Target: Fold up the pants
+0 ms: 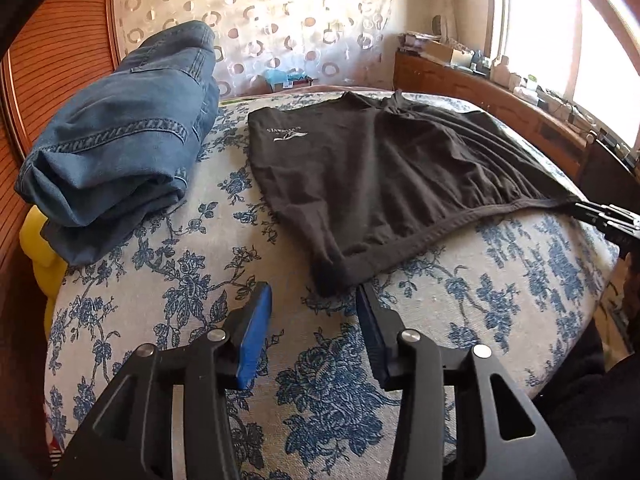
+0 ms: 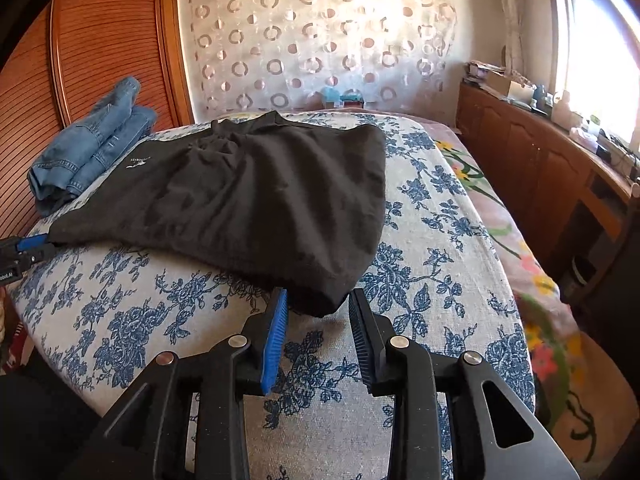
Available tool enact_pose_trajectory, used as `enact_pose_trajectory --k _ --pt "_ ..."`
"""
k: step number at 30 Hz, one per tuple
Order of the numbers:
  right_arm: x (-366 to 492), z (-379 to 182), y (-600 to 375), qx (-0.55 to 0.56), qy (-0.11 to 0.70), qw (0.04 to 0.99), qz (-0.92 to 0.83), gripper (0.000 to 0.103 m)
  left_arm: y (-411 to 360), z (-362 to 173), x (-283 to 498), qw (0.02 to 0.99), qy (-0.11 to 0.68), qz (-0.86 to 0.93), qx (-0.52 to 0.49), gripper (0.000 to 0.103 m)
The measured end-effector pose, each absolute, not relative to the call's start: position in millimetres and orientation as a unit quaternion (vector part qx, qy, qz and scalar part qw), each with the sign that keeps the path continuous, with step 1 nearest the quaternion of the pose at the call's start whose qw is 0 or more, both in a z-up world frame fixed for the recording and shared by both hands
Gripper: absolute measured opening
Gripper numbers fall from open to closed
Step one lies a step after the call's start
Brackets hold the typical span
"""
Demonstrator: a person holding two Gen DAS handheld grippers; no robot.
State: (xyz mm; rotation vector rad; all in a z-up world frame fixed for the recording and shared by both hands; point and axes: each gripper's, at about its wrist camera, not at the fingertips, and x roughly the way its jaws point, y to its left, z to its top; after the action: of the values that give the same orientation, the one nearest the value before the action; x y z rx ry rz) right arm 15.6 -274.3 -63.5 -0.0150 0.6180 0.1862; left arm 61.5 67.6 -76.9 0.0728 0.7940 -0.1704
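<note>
From the left wrist view, a bed (image 1: 500,280) fills the room's middle, covered in a pale cloth printed with blue flowers. Behind it hangs a sheer curtain (image 1: 280,20) with ring patterns; a ribbed wooden door stands at left, and a low wooden cabinet (image 1: 480,92) cluttered with small things runs under the bright window at right. The black pants (image 1: 380,168), soft and wrinkled, lie flat in the middle. Folded blue jeans (image 1: 120,128) sit at far left. The left gripper (image 1: 314,292) is spread, its blue pads clear of the near pants corner.

From the right wrist view, the same pants (image 2: 260,192) spread ahead on the bed (image 2: 120,312). The right gripper (image 2: 318,298) stands parted around their near corner, not pinching it. The jeans (image 2: 88,152) lie far left.
</note>
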Motion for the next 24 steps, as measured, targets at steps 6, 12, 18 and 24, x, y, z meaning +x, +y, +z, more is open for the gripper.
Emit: enact_pose_trajectory --k 6,12,18,24 --pt "21.4 -66.4 -275.5 -0.002 0.305 0.947 0.096 0.03 65.6 -75.3 71.5 0.919 0.38 -0.1 0.031 0.025" --pt "15.9 -60.3 -279.1 0.001 0.296 0.949 0.106 0.006 63.6 -67.3 63.8 0.922 0.371 -0.105 0.027 0.006" --pt "7.5 -55.1 -283.8 0.016 0.294 0.948 0.12 0.006 63.6 -53.6 51.6 0.927 0.357 -0.113 0.019 0.004" --pt "-5.7 -48.5 -288.0 0.014 0.29 0.948 0.13 0.006 63.9 -38.2 36.6 0.931 0.343 -0.122 0.014 0.004"
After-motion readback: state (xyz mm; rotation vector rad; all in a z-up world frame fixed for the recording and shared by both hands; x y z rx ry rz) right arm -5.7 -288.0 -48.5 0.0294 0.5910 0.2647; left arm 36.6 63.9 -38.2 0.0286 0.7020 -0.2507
